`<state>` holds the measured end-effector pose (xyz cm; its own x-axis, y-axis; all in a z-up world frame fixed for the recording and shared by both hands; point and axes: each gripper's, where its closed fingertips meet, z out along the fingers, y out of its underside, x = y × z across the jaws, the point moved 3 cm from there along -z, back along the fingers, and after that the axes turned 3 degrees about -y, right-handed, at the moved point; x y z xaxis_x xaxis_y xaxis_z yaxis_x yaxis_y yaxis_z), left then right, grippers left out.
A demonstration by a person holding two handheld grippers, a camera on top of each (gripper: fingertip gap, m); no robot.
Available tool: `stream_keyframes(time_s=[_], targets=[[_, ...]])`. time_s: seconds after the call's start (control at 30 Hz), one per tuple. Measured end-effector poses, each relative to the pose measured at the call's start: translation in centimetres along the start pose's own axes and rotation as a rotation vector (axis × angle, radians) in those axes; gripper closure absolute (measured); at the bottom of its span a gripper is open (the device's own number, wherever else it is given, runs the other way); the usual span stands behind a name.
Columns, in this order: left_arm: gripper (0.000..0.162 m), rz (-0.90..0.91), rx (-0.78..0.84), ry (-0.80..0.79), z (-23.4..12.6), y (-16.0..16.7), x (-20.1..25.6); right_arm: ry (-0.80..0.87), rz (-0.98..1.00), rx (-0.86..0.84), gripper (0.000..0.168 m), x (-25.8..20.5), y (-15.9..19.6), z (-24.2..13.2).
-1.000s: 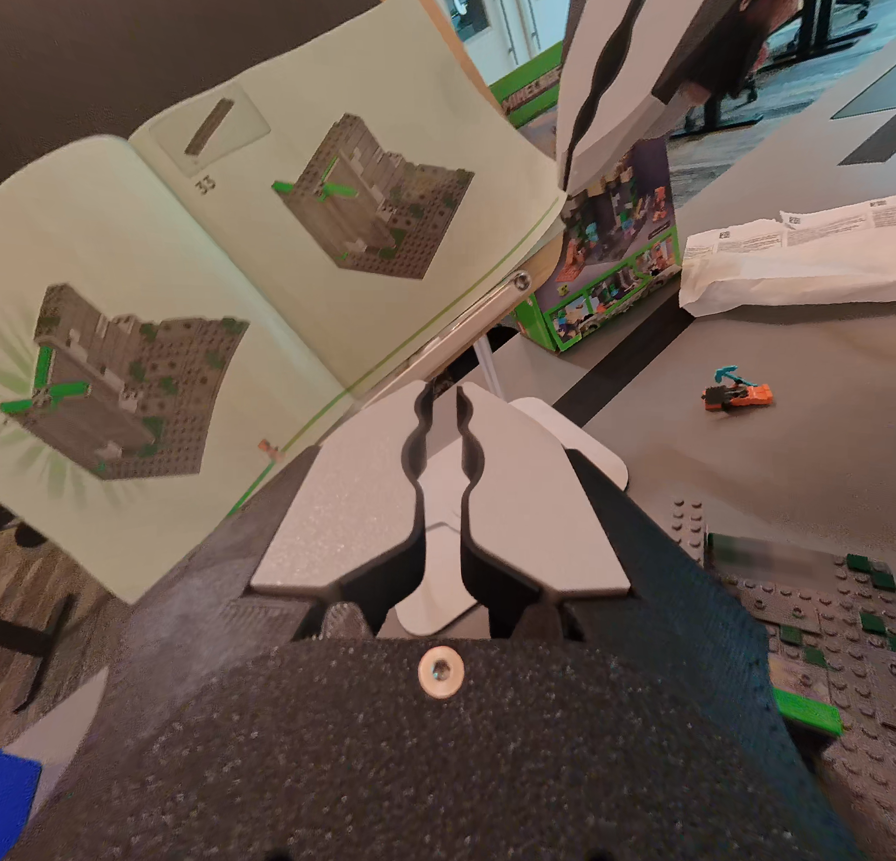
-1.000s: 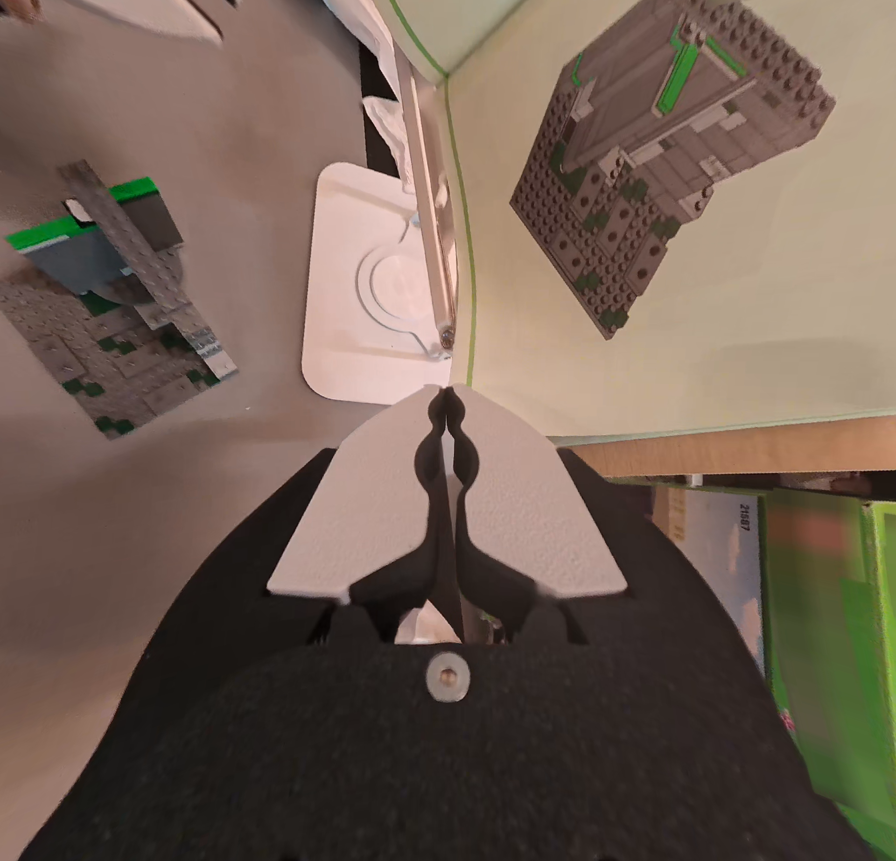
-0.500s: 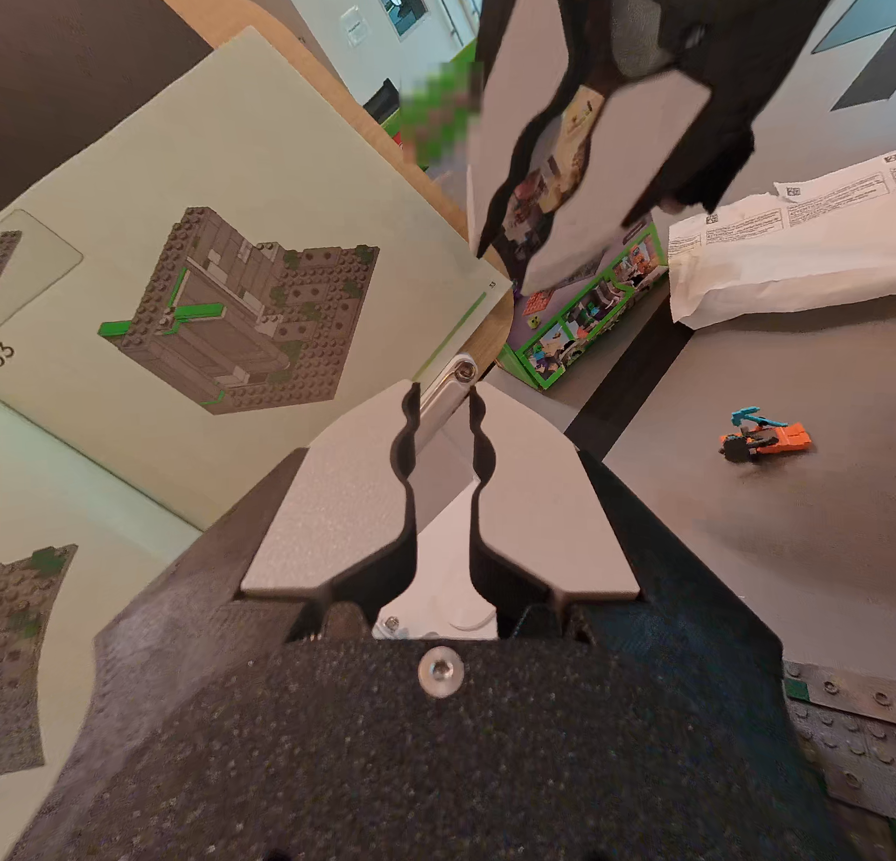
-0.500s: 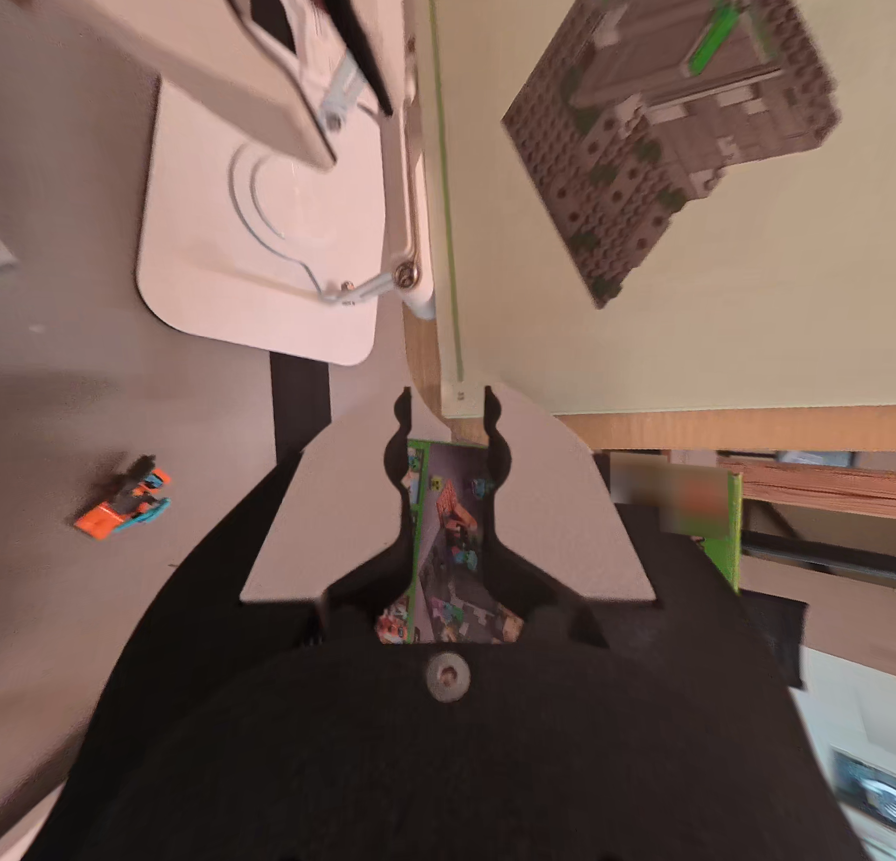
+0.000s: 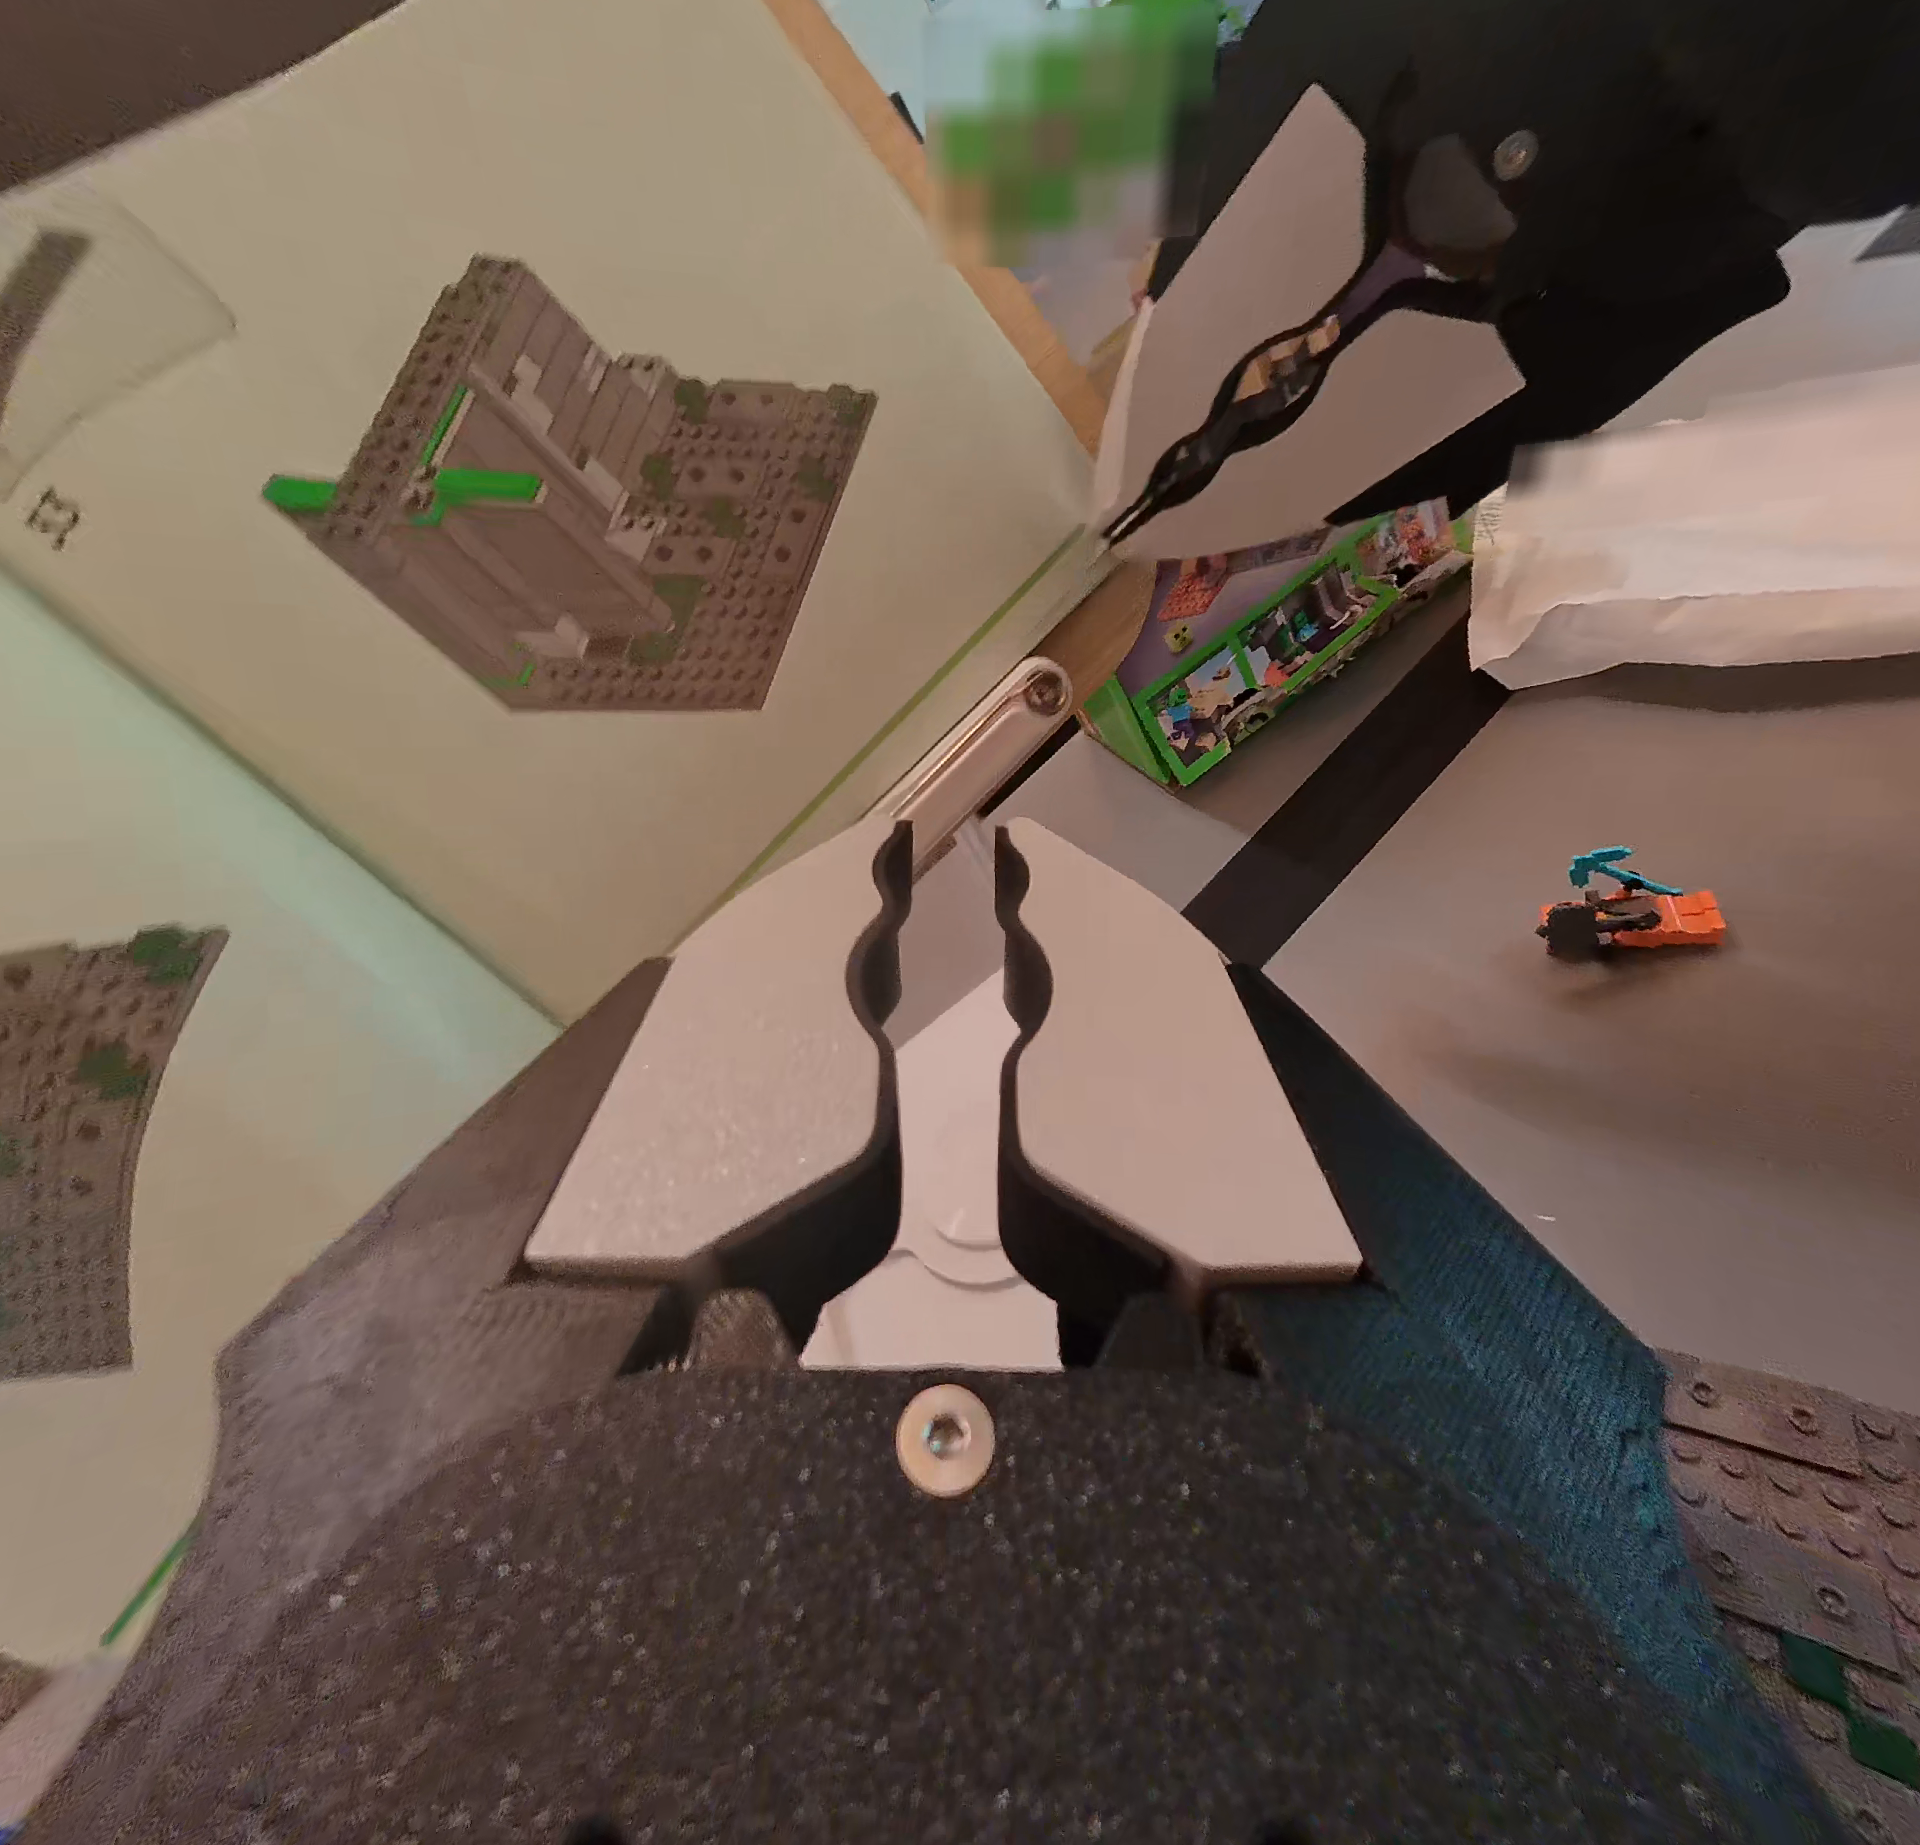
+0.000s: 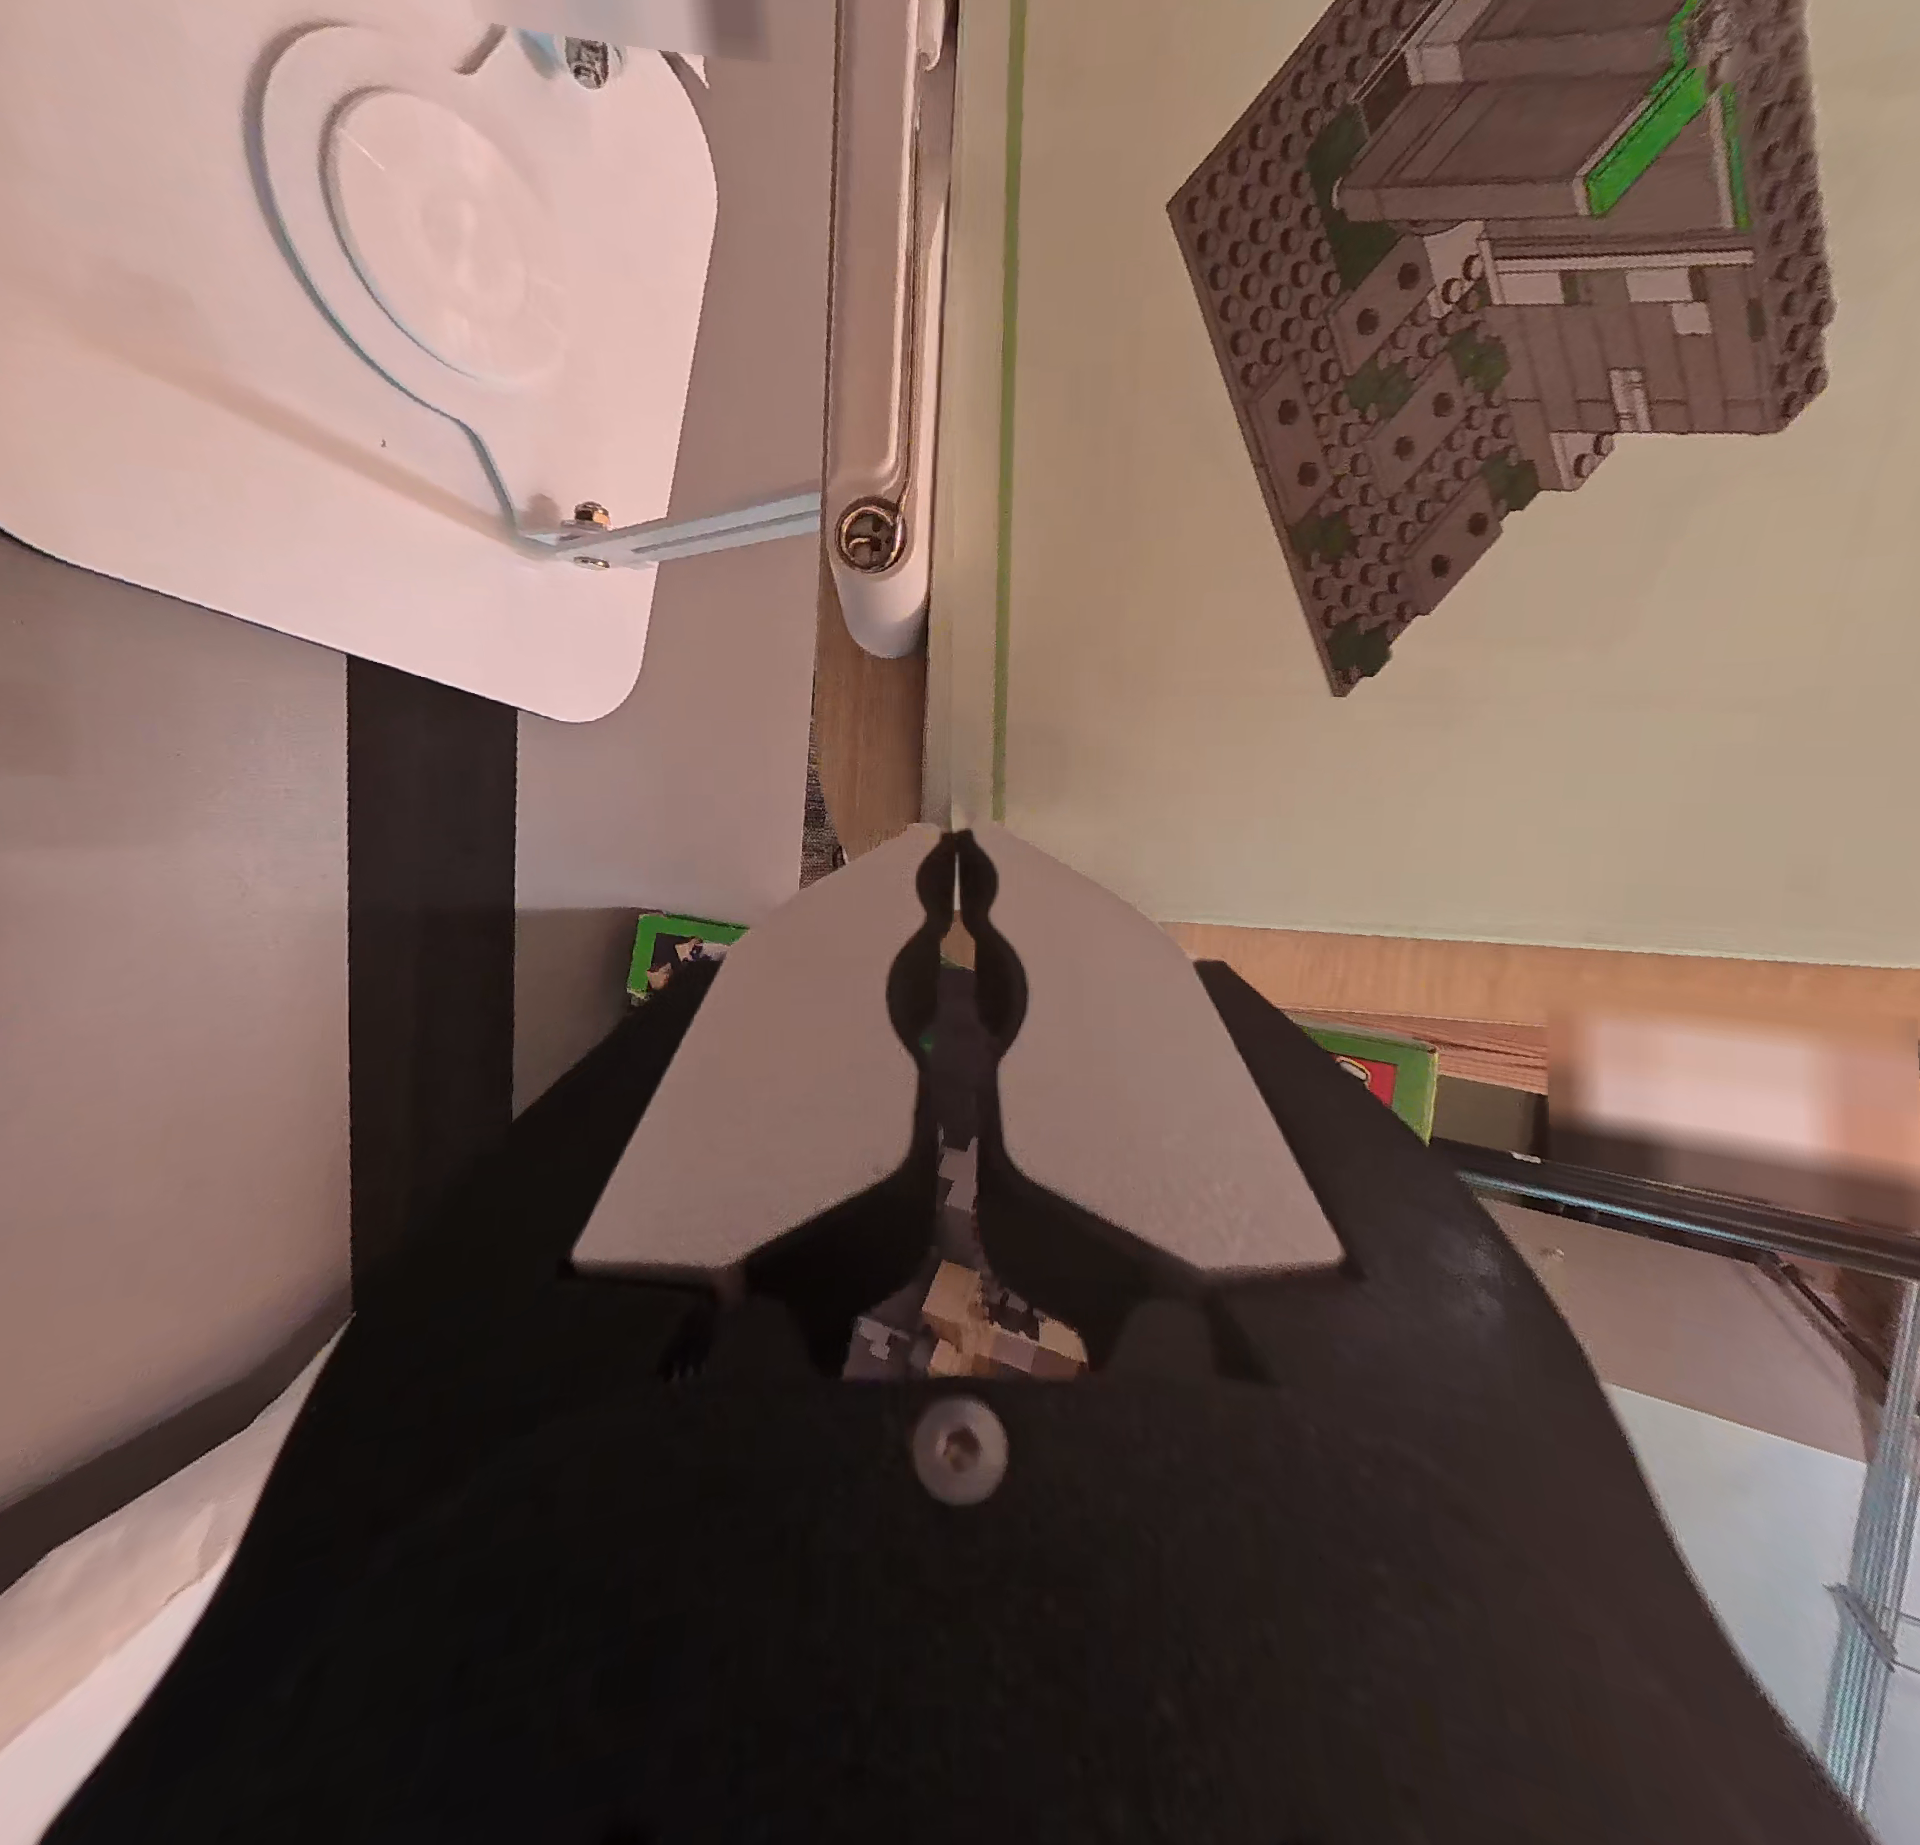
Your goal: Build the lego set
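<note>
The open instruction booklet (image 5: 623,237) leans on a stand, showing pictures of a grey build with green parts. My right gripper (image 6: 954,841) is shut on the outer corner of the booklet's right page (image 6: 1351,756); a thin paper edge shows between its tips. In the left wrist view it (image 5: 1117,538) pinches that same corner. My left gripper (image 5: 951,839) is open and empty, just below the page's lower edge, in front of the stand's silver arm (image 5: 997,725). The grey studded Lego build (image 5: 1797,1546) lies at the lower right edge.
A small orange and teal Lego piece (image 5: 1621,922) lies on the grey table. A green Lego box (image 5: 1288,632) stands behind the stand. A white paper bag (image 5: 1704,548) lies at the right. The stand's white base (image 6: 312,341) sits left of the page. The grippers' ends are close to 12 cm from one another. My left gripper's tips are some 20 cm from the grey studded Lego build (image 5: 1797,1546).
My right gripper was open at the page's corner half a second ago and has shut on it. My left gripper opened somewhat and shifted along the page's lower edge.
</note>
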<state>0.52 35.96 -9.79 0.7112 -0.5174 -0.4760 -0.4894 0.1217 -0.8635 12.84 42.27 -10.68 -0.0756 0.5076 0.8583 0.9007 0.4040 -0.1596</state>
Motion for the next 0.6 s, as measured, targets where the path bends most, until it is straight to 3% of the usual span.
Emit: stream_keyframes(time_s=[0.37, 0.6], targets=[[0.150, -0.110, -0.029, -0.051, -4.2, 3.7, -2.2, -0.161, 0.125, 0.032, 0.168, 0.7, -0.8, -1.0], [0.149, -0.134, -0.036, -0.052, -5.7, 5.2, -2.4, -0.156, 0.237, 0.142, 0.168, 2.7, -3.3, -2.5]])
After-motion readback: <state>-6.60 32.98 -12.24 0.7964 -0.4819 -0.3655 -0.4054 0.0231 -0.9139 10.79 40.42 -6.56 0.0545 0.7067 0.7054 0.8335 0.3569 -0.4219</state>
